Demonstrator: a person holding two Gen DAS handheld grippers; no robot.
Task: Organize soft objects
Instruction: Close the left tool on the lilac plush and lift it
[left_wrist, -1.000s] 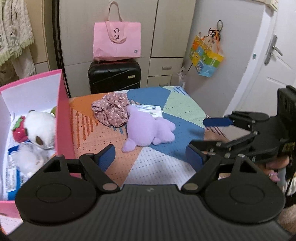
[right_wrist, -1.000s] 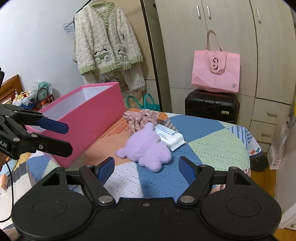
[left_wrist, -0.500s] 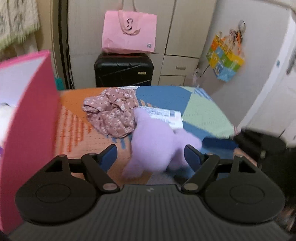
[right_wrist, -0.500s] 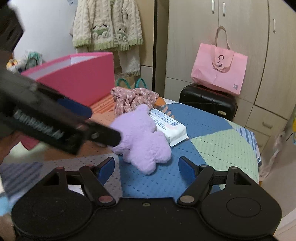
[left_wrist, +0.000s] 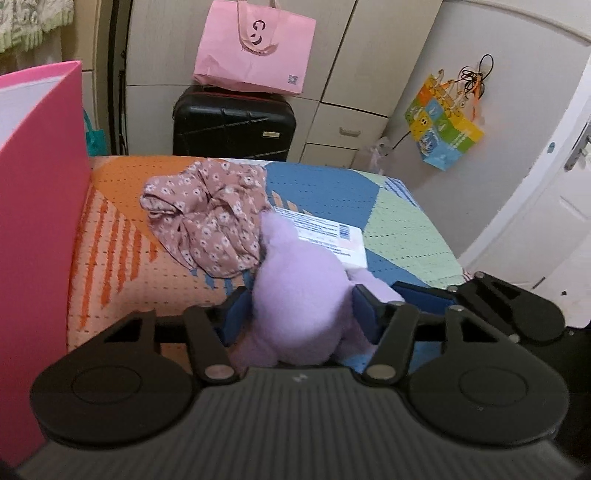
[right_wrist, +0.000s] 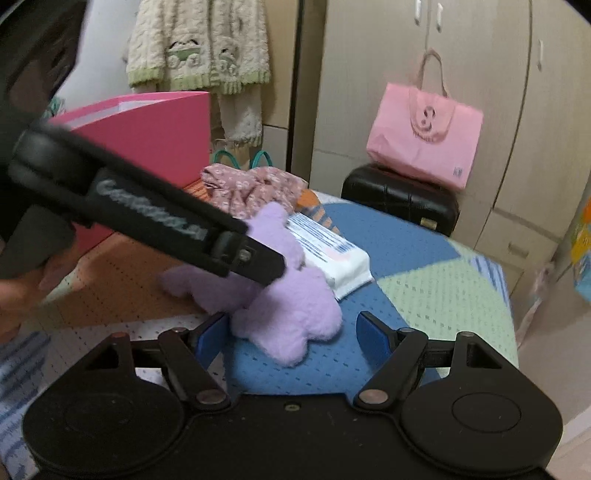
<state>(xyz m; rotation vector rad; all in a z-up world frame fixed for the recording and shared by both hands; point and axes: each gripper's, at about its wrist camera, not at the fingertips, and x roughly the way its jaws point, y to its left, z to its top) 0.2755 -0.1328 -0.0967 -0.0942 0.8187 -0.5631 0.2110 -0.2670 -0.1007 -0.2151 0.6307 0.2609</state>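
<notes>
Plush toy (left_wrist: 299, 295), lilac, lying mid-table (left_wrist: 399, 229) beside floral cloth (left_wrist: 207, 218) and white packet (left_wrist: 325, 236); left gripper (left_wrist: 301, 314) closing around its body, pads touching fur; right gripper (right_wrist: 291, 332) spread, empty, just beside; squeeze centrally, lift clear toward pink box (left_wrist: 37, 221).
</notes>
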